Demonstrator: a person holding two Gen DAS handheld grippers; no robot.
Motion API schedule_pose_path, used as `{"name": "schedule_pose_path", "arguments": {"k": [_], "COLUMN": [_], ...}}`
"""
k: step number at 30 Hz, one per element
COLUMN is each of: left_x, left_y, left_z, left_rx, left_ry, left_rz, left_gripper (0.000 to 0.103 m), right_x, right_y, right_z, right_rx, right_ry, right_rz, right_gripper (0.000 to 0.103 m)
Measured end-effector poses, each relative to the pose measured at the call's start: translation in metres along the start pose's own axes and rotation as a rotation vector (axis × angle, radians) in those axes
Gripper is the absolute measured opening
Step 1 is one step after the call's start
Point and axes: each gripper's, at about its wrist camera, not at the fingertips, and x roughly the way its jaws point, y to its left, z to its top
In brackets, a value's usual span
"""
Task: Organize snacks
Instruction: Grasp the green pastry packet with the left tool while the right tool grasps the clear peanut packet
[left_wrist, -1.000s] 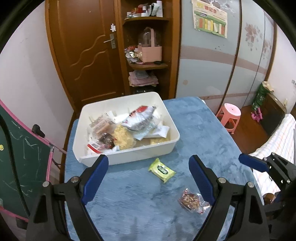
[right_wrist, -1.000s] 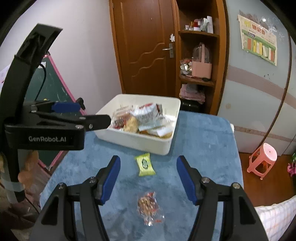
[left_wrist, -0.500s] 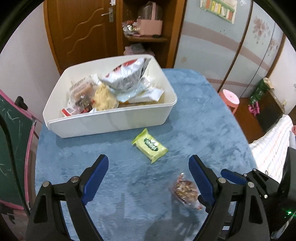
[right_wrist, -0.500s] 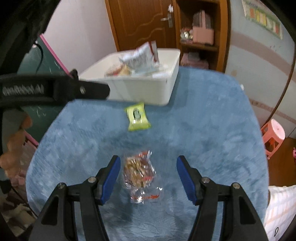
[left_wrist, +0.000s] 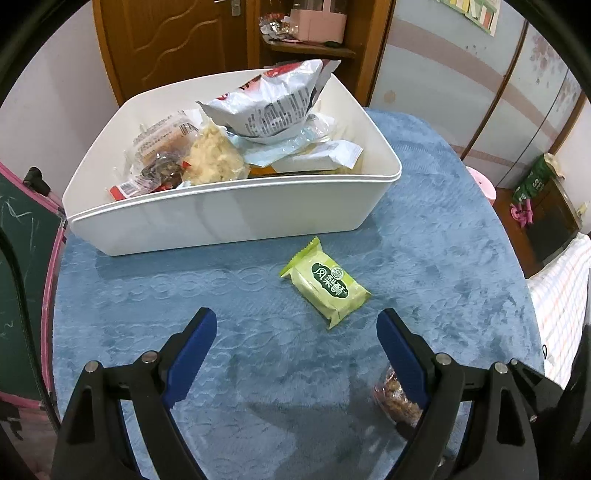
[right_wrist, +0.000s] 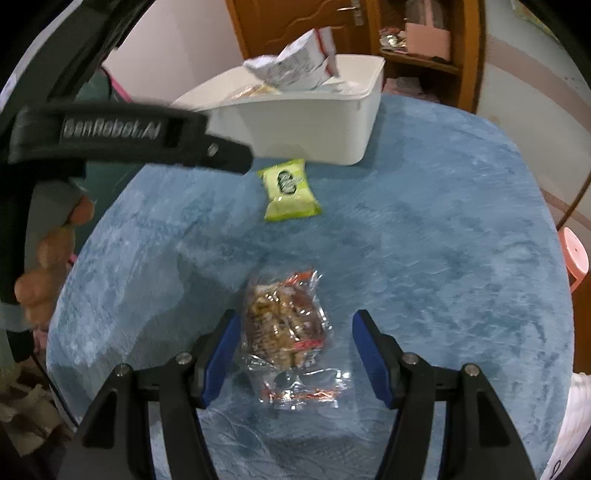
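Note:
A white bin (left_wrist: 229, 218) (right_wrist: 306, 125) holding several snack packets stands at the back of the blue table. A green snack packet (left_wrist: 325, 282) (right_wrist: 290, 188) lies on the cloth just in front of the bin. A clear packet of nut brittle (right_wrist: 284, 325) (left_wrist: 395, 400) lies nearer the front. My left gripper (left_wrist: 295, 332) is open and empty, low over the cloth, with the green packet just ahead and right of centre. My right gripper (right_wrist: 295, 332) is open, its fingers either side of the nut packet, the left finger close against it.
The blue cloth (left_wrist: 184, 295) covers the whole table. A green chalkboard with a pink frame (left_wrist: 22, 258) stands at the left edge. A pink stool (right_wrist: 574, 254) stands on the floor at the right. A wooden door and shelves are behind the bin.
Both grippers have dropped toward the table and moved forward. The right gripper now straddles the nut packet. The green packet is closer to the left gripper.

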Motion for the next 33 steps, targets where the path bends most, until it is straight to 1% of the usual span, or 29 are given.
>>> {"name": "schedule_pose_path", "arguments": {"k": [4,5,6,7,12,15,16,18,23,26,30,33], "left_x": [0.005,0.007,0.008,0.009,0.016,0.024,0.026,0.036,0.058,0.073,0.092,0.097], "left_y": [0.001,0.002,0.003,0.004,0.007,0.007,0.007,0.006,0.004,0.001,-0.004,-0.012], "left_z": [0.002,0.002,0.001,0.001,0.001,0.001,0.001,0.003,0.011,0.019,0.025,0.029], "left_rx": [-0.004,-0.006,-0.007,-0.009,-0.015,-0.016,-0.018,-0.029,-0.085,-0.128,-0.169,-0.154], "left_ry": [0.007,0.01,0.012,0.015,0.025,0.039,0.044,0.062,0.092,0.115,0.148,0.138], "left_rz": [-0.001,-0.001,-0.001,-0.001,-0.006,-0.006,-0.007,-0.01,-0.04,-0.053,-0.02,0.035], "left_gripper": [0.088,0.088,0.088,0.088,0.088,0.088,0.088,0.088,0.088,0.088,0.088,0.088], "right_x": [0.017,0.017,0.016,0.014,0.008,-0.002,-0.004,-0.007,-0.002,0.004,0.01,0.016], "right_y": [0.004,0.004,0.005,0.006,-0.001,-0.013,-0.016,-0.021,-0.041,-0.051,-0.058,-0.058], "right_z": [-0.003,-0.004,-0.004,-0.004,-0.001,0.002,0.003,0.007,0.023,0.03,0.033,0.037], "right_rx": [-0.007,-0.006,-0.011,-0.01,0.026,0.075,0.085,0.101,0.165,0.213,0.242,0.247], "right_ry": [0.055,0.05,0.038,0.036,0.012,-0.033,-0.044,-0.061,-0.083,-0.093,-0.098,-0.092], "right_rz": [0.021,0.031,0.044,0.074,0.059,0.045,0.039,0.015,-0.034,-0.044,-0.05,-0.048], "right_gripper": [0.063,0.06,0.045,0.04,0.039,0.039,0.036,0.036,0.036,0.036,0.036,0.036]}}
